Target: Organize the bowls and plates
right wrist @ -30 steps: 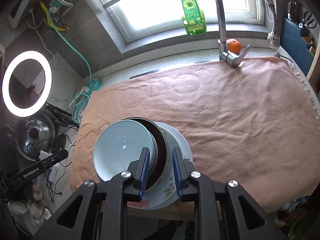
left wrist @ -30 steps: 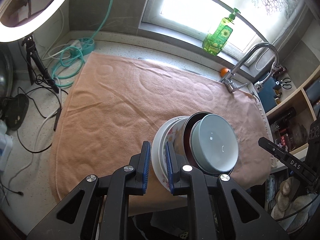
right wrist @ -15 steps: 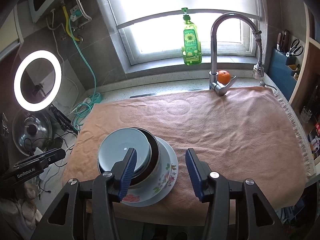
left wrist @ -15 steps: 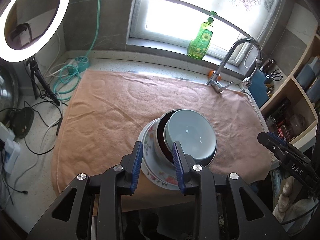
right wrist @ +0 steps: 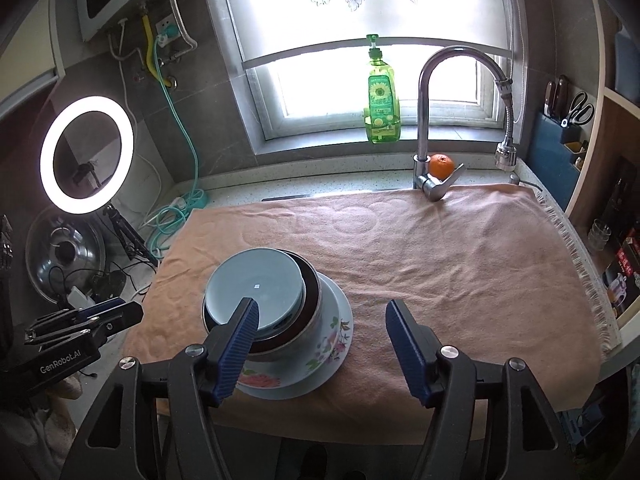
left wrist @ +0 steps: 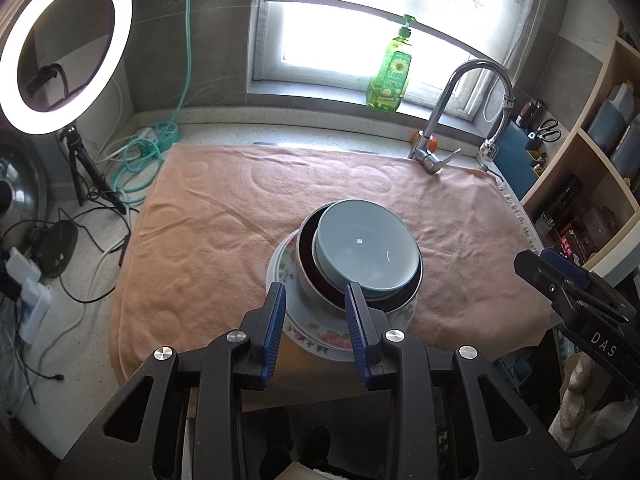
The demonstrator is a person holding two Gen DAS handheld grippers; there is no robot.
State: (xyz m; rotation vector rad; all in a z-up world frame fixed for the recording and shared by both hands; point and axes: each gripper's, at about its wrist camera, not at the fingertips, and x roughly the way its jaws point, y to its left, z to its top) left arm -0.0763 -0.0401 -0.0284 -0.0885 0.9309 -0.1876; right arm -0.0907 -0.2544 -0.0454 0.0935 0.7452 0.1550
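A pale blue bowl (left wrist: 364, 248) (right wrist: 256, 284) sits inside a dark red bowl (left wrist: 306, 240) (right wrist: 312, 292), and both rest on a floral plate (left wrist: 320, 340) (right wrist: 320, 356) on the peach towel (left wrist: 224, 232) (right wrist: 460, 272). My left gripper (left wrist: 315, 296) hovers over the near rim of the stack, open, its pads touching nothing. My right gripper (right wrist: 322, 312) is held back on the stack's right side, its jaws opening wide with nothing gripped. Each gripper also shows at the edge of the other view: the right gripper (left wrist: 552, 276) and the left gripper (right wrist: 120, 312).
A faucet (left wrist: 440, 112) (right wrist: 424, 120) and an orange (right wrist: 441, 165) stand at the towel's far edge, with a green soap bottle (left wrist: 390, 76) on the sill. A ring light (left wrist: 60, 48), cables (left wrist: 136, 152) and a pot lid lie left. Shelves (left wrist: 580, 160) rise at the right.
Both grippers have let go of the stack's rim, opened, and drawn back and upward. The stack now rests on the towel.
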